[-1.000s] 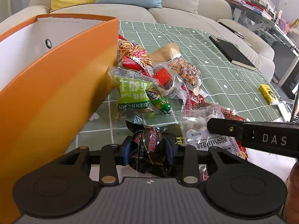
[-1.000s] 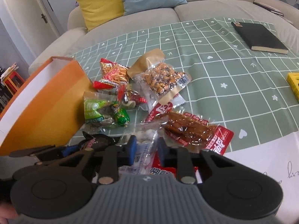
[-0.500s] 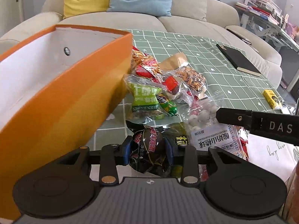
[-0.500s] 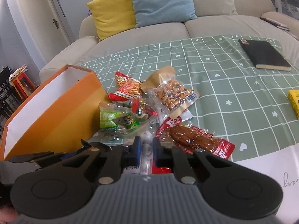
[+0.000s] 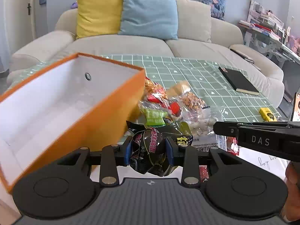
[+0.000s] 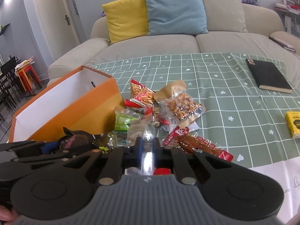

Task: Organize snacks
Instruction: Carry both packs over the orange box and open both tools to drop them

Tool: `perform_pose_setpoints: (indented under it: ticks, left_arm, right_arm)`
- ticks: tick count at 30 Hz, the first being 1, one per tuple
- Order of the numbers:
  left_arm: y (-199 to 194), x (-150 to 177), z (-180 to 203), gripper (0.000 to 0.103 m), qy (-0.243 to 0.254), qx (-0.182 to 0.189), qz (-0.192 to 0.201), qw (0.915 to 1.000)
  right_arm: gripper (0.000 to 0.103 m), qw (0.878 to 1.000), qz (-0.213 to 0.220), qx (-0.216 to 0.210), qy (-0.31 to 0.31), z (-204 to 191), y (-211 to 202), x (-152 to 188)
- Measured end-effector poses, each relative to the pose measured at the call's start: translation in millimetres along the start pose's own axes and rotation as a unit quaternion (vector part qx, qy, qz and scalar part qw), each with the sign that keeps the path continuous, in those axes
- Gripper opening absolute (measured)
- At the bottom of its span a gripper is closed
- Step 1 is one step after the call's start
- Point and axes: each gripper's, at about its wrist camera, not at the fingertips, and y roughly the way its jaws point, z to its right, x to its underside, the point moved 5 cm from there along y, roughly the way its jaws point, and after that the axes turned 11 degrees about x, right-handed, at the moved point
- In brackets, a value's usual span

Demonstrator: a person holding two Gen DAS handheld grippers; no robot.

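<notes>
Dark foil is clamped between the blue pads of the left hand-held gripper (image 5: 148, 149): a black snack packet (image 5: 150, 146) with red lettering is held by its bulging middle, raised off the surface (image 6: 215, 86), with the open orange box (image 5: 75, 101) lying at about 10 o'clock from the packet. The right hand-held gripper (image 6: 148, 151) is closed on the thin edge of a clear plastic bag (image 6: 144, 131), whose body hangs toward the snack pile. Slippage is judged the main risk on both sides: the foil is smooth and rounded, and the clear bag is pinched only by a narrow strip of film, so a quick swing toward the box could pull either free. Loose packets could also be dragged along, since the clear bag overlaps the green packet (image 6: 121, 121) and lies just beside the red-trimmed strip (image 6: 198, 146). Collision between the two tools is possible, because they sit close together at the near edge of the pile. Contact between the packet and the box rim could tip or shift the box. The white box interior, with nothing seen inside it, and the white-labelled lower part of the clear bag are shown only by the left wrist view; the full spread of the pile, the nut bag (image 6: 182, 106) and the clamped film are shown clearly only by the right wrist view.
</notes>
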Motion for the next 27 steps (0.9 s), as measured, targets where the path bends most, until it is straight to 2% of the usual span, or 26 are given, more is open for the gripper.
perform_pose_setpoints:
  ticks: [8,15,24,27]
  left_arm:
    - [-38.7,-21.5,-11.2,0.04,-0.016,-0.017,0.037,0.999]
    - [-72.0,-46.8,-34.3,0.04,-0.042,-0.052,0.06,0.9959]
    - [-79.1,-66.5,-85.8,0.04,-0.068,-0.114,0.035,0.9906]
    - [-77.0,-69.5,-101.3,0.04,-0.072,-0.121,0.027,0.9896]
  right_arm:
    - [0.006,0.999,0.04,-0.021,-0.015,-16.0,-34.5,-23.7]
    - [0.006,0.993,0.087,-0.067,-0.046,-51.3,-60.9,-59.0]
    - [0.006,0.981,0.112,-0.122,-0.097,-116.4,-53.6,-100.4]
    - [0.006,0.977,0.111,-0.135,-0.119,-140.7,-38.9,-112.5]
